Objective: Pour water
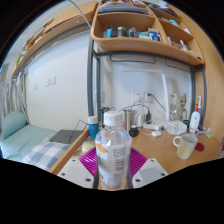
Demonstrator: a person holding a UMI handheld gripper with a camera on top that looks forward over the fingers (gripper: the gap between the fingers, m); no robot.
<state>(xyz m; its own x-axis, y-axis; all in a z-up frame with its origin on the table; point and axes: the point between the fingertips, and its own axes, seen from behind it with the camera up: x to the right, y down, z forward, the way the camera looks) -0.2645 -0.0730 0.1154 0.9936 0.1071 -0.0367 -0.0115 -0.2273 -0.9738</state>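
A clear plastic water bottle with a white cap and a printed label stands upright between my fingers. Both magenta pads press against its sides, so my gripper is shut on it. The bottle appears held above the wooden desk. A white mug sits on the desk beyond the fingers, to the right of the bottle. The bottle's base is hidden below the fingers.
A blue cup stands on the desk's left part behind the bottle. Small bottles and a white bowl crowd the desk's back right by the wall. A wooden shelf with items hangs overhead. A bed lies to the left.
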